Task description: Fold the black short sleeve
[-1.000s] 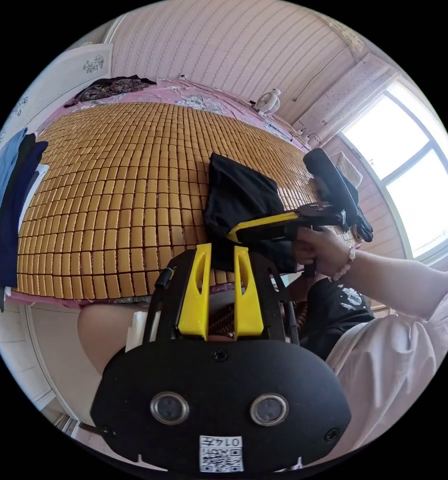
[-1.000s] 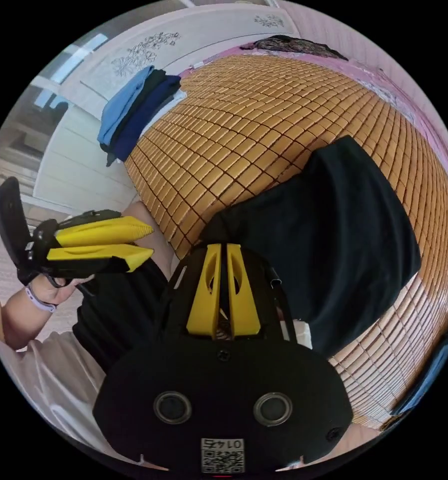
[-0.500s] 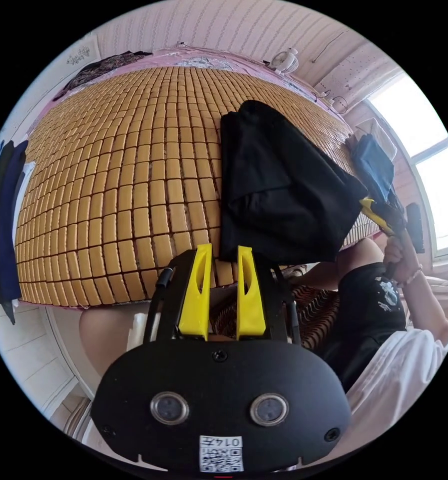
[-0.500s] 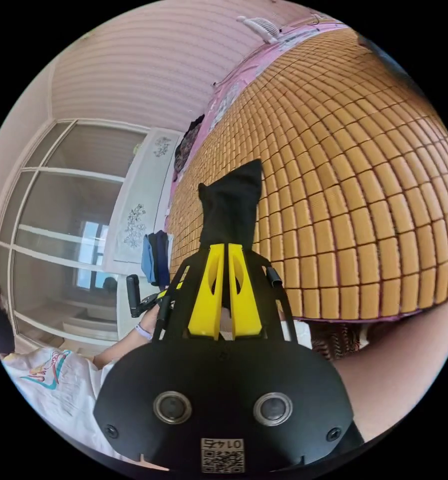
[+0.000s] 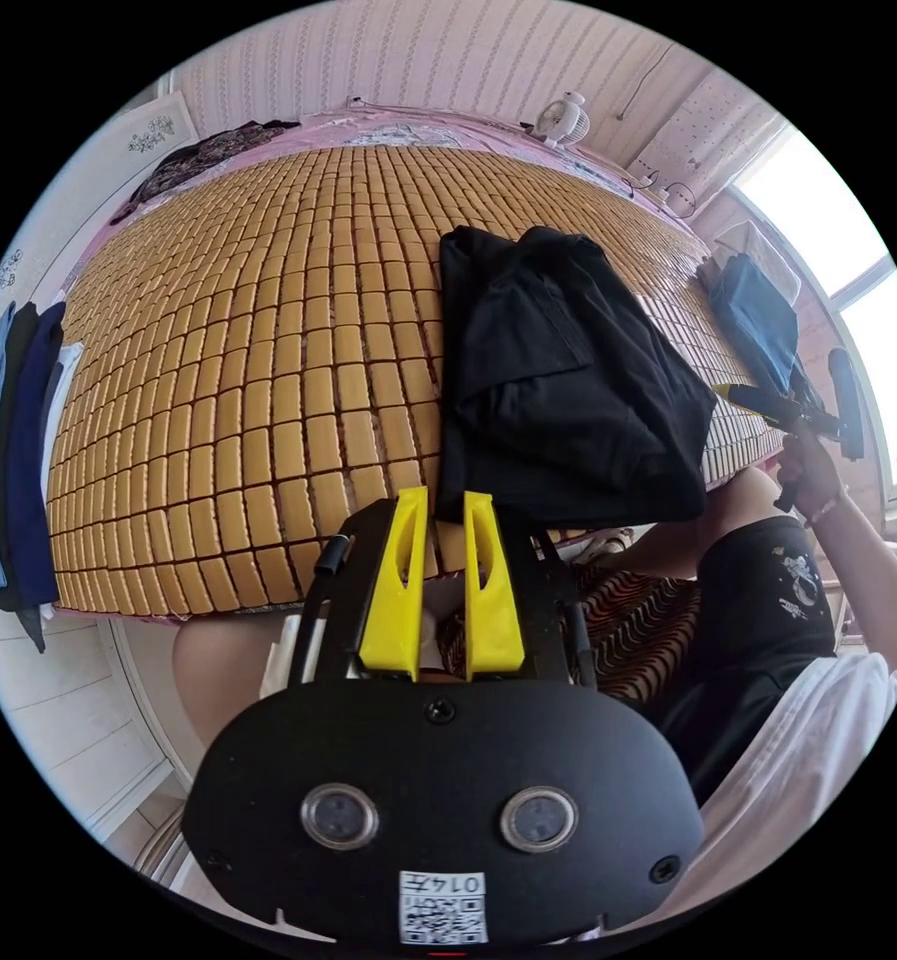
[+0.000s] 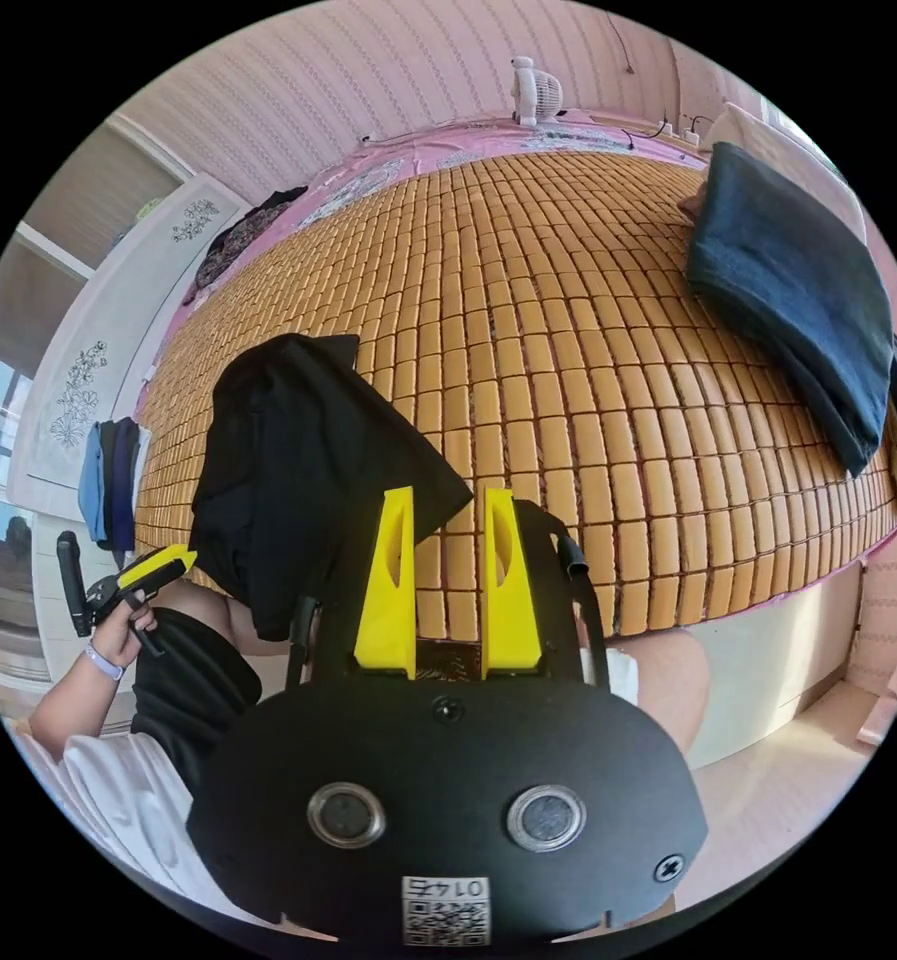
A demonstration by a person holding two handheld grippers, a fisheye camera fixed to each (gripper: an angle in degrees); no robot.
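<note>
The black short sleeve (image 5: 558, 380) lies loosely bunched on the bamboo mat (image 5: 268, 330), near the bed's front edge, with one corner over that edge. My left gripper (image 5: 445, 497) hovers just short of its near hem, jaws a little apart with nothing between them. My right gripper (image 6: 448, 492) stands open and empty beside the shirt (image 6: 298, 470), over the mat (image 6: 568, 350). A hand holds the right gripper (image 5: 733, 392) off the shirt's right corner. The left gripper (image 6: 173, 563) sits low at the left by the person's leg.
A folded dark blue garment (image 6: 798, 290) lies at the mat's right end. Blue and dark clothes (image 5: 13, 450) hang at the left. A small fan (image 5: 563, 115) stands at the bed's far side. The person's legs and black shorts (image 5: 758, 600) are against the bed's front.
The right gripper, shut on the black shirt and holding it up half a second ago, has opened and let it go. The shirt now rests on the mat.
</note>
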